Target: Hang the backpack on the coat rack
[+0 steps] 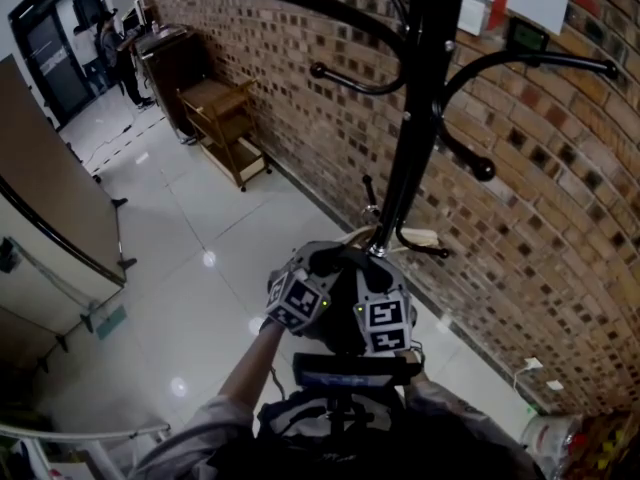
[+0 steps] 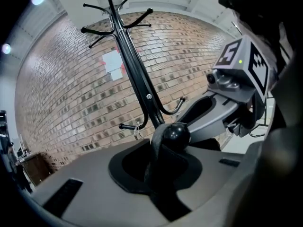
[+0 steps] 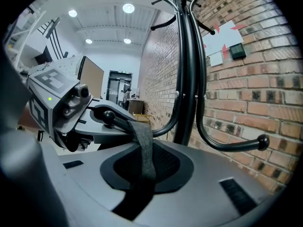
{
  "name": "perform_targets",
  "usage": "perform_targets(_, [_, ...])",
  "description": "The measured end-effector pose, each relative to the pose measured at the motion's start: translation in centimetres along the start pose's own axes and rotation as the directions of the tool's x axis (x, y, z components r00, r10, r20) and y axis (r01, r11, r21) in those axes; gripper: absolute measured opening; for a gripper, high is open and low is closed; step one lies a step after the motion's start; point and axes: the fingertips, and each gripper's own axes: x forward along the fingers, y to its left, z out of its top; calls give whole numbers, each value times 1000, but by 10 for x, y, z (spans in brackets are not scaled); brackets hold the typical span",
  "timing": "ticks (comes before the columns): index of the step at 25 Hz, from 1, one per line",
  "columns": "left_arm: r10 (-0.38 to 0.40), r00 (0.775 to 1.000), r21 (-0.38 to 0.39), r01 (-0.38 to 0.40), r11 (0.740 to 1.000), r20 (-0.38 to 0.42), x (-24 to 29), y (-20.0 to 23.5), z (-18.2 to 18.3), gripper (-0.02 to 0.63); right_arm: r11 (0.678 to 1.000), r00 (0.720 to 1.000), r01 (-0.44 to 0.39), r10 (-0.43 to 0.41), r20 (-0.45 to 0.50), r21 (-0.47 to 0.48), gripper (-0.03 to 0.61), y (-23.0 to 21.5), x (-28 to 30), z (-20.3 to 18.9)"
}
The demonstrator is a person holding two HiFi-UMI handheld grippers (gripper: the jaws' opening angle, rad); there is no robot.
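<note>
The black coat rack (image 1: 415,118) stands against the brick wall, its curved hooks tipped with balls. My two grippers meet at a low hook beside the pole, the left gripper (image 1: 318,268) next to the right gripper (image 1: 372,268). In the left gripper view the backpack's dark strap (image 2: 158,162) rises from between the jaws of the left gripper (image 2: 158,183) and loops over the hook's ball tip (image 2: 174,135). The right gripper (image 3: 142,174) is shut on the same strap (image 3: 143,148), which is draped over the hook arm (image 3: 118,121). A dark mass under the grippers (image 1: 335,418) seems to be the backpack's body.
The brick wall (image 1: 560,218) runs along the right, with papers and a small panel (image 1: 525,36). A wooden cart (image 1: 225,118) and a dark cabinet (image 1: 170,63) stand further back. A brown partition (image 1: 50,198) is at the left. A person (image 1: 115,53) stands far off. A cable plug (image 1: 535,366) lies on the floor.
</note>
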Motion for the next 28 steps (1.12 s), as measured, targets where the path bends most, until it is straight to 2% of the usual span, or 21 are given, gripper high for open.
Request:
perform_targets(7, [-20,1000,-81,19,997,-2,3,0,2,61,1000,1000,-28,28,-1,-11,63,-2,2,-3])
perform_targets(11, [-24,999,-113,20,993,-31,3,-2,0,61,999,999,-28,28,-21,-31,67,1,1,-7])
perform_targets(14, [-6,999,-121,0,993,-51,1,-4,-2,63,999,999,-47,47,-25,-21,80,3,-2,-9])
perform_targets(16, [7,999,-155,-15,988,-51,-2,-5,-3,71,997,998,-68,68,-18,25,105,3,-5,-10])
perform_targets(17, [16,999,-179,-24,983,-44,-5,-5,-3,78,996,997,-75,76,-6,57,142,1,-8,-11])
perform_targets(20, [47,999,-241,-49,969,-15,-16,-2,-4,97,986,995,-93,89,38,135,147,-2,-17,-8])
perform_targets(25, [93,995,-302,-101,948,-40,-37,-2,-18,96,987,996,-91,87,35,135,146,0,-26,-13])
perform_targets(28, [139,988,-293,-155,943,-72,-55,0,-19,40,989,995,-99,96,37,106,133,10,-31,-15])
